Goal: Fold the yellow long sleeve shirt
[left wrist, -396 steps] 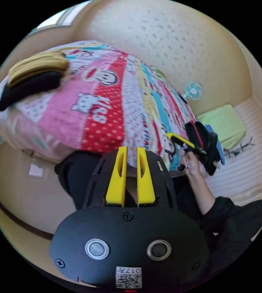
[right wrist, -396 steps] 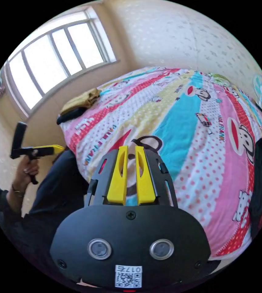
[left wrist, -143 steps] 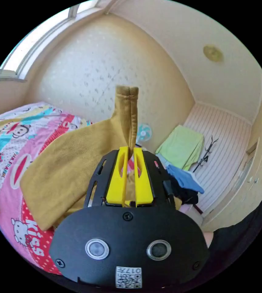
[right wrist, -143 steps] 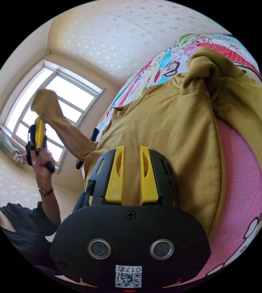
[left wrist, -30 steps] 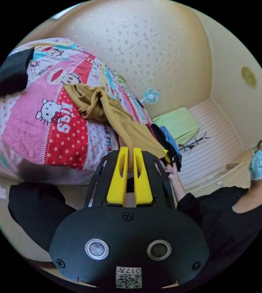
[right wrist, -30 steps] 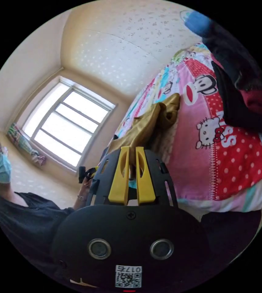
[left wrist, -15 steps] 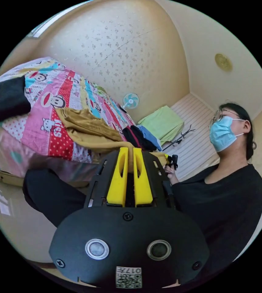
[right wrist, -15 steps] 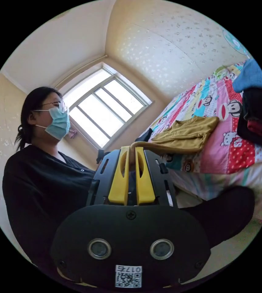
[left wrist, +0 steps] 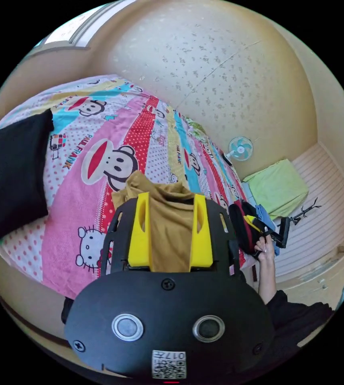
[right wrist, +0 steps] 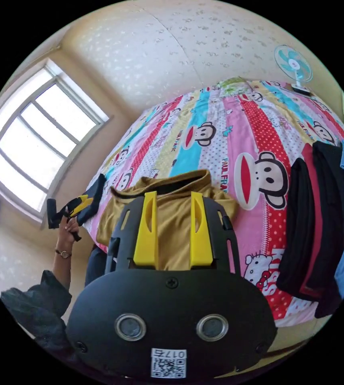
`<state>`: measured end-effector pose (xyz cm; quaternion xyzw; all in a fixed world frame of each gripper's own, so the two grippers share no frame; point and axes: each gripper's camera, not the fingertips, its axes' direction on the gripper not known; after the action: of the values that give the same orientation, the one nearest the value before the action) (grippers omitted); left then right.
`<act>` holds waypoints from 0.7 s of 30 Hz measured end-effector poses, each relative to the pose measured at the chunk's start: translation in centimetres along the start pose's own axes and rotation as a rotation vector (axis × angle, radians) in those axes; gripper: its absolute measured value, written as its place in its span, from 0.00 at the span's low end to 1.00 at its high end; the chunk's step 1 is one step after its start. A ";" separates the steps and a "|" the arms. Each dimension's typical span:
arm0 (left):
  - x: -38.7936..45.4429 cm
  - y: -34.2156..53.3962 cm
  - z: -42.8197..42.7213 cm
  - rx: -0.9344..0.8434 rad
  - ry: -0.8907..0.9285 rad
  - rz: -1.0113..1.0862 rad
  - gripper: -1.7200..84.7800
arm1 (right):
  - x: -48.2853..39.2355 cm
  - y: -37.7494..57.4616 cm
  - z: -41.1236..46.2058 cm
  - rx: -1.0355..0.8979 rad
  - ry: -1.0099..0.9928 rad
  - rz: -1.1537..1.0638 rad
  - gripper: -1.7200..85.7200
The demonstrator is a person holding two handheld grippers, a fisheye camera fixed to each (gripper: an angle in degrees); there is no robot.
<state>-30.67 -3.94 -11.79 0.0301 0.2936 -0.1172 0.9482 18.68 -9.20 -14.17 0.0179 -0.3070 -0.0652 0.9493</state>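
Released half a second ago, the shirt [left wrist: 167,224] lies bunched on the bed [left wrist: 111,132]; both tongs [left wrist: 171,232] [right wrist: 173,228] gape wide. Best next: spread it flat before folding.

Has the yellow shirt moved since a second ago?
Yes. The shirt was stretched off the bed's edge; now it lies bunched on the bed.
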 end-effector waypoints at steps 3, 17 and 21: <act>-1.1 4.6 -0.7 -0.005 -0.081 -0.058 0.21 | -1.1 4.4 4.8 -0.170 0.294 -0.128 0.14; 2.0 6.3 0.5 0.064 0.174 -0.171 0.08 | 6.5 11.3 1.7 -0.090 0.299 -0.022 0.06; 13.9 3.0 2.4 0.026 0.137 0.198 0.08 | 10.9 13.8 -3.4 0.009 0.133 0.106 0.06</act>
<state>-17.47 -4.14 -17.69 0.0793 0.3519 -0.0245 0.9324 30.93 3.00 -9.56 0.0099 -0.2443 -0.0121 0.9696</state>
